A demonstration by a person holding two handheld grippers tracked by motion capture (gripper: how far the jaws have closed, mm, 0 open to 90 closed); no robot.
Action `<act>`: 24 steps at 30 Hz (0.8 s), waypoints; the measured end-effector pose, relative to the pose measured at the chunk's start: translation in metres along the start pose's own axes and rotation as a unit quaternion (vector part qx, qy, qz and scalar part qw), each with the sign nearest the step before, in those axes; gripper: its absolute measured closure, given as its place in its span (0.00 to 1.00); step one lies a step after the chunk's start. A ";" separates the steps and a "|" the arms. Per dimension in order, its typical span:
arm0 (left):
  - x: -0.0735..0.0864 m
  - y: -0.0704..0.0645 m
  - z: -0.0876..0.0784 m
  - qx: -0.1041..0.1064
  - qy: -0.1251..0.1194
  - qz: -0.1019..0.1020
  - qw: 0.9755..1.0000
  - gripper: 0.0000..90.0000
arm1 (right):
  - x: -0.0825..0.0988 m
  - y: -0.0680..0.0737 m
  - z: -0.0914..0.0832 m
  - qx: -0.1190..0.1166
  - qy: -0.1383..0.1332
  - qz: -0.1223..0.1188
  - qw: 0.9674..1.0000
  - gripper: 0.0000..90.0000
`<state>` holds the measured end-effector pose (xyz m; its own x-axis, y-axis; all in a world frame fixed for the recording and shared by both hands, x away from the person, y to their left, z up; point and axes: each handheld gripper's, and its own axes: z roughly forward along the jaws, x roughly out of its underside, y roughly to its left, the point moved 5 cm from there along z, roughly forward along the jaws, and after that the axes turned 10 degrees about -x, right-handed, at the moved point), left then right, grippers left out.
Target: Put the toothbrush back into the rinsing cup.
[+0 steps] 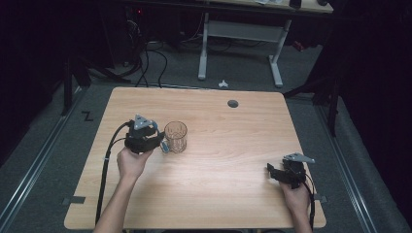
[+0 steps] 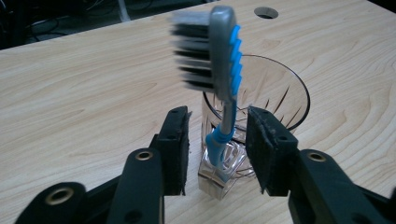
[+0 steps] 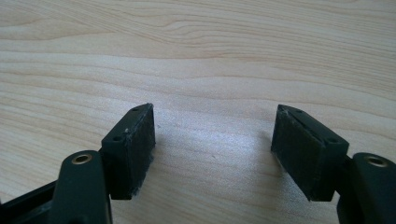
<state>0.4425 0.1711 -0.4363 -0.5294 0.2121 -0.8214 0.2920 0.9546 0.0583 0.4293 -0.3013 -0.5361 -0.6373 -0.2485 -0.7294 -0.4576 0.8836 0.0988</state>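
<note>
Toothbrush (image 2: pixel 224 88) and glass (image 1: pixel 175 136) sat together left of centre on the wooden surface (image 1: pixel 233 160) when we looked from the high view, with our left gripper (image 1: pixel 154 141) just beside the glass and our right gripper (image 1: pixel 278 174) well apart near the right edge. From the left gripper view we saw what the high view hid: the toothbrush stood head-up between the parted fingers (image 2: pixel 175 149), its blue handle low against the near side of the glass, the pads clear of it on both sides, so nothing was gripped. From the right gripper view its fingers (image 3: pixel 130 149) stood wide apart over bare wood, holding nothing. We judged the brush could topple onto the surface, or tip outside the glass, since nothing held it upright.
</note>
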 end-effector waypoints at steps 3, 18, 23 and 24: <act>0.002 0.002 -0.003 0.004 0.000 -0.009 1.000 0.63 | 0.000 0.000 0.000 0.000 0.000 0.000 1.000 0.34; 0.013 0.013 -0.016 0.000 0.000 -0.027 1.000 0.57 | 0.000 0.000 0.000 0.000 0.000 0.000 1.000 0.34; 0.014 0.014 -0.019 -0.001 -0.004 -0.031 1.000 0.56 | 0.000 0.000 0.000 0.000 0.000 0.000 1.000 0.34; 0.014 0.015 -0.020 -0.001 -0.004 -0.031 1.000 0.56 | 0.000 0.000 0.000 0.000 0.000 0.000 1.000 0.34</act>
<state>0.4234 0.1924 -0.4361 -0.5400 0.1504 -0.8281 0.2566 0.9665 0.0082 0.4293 -0.3013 -0.5361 -0.6377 -0.2479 -0.7293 -0.4568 0.8840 0.0989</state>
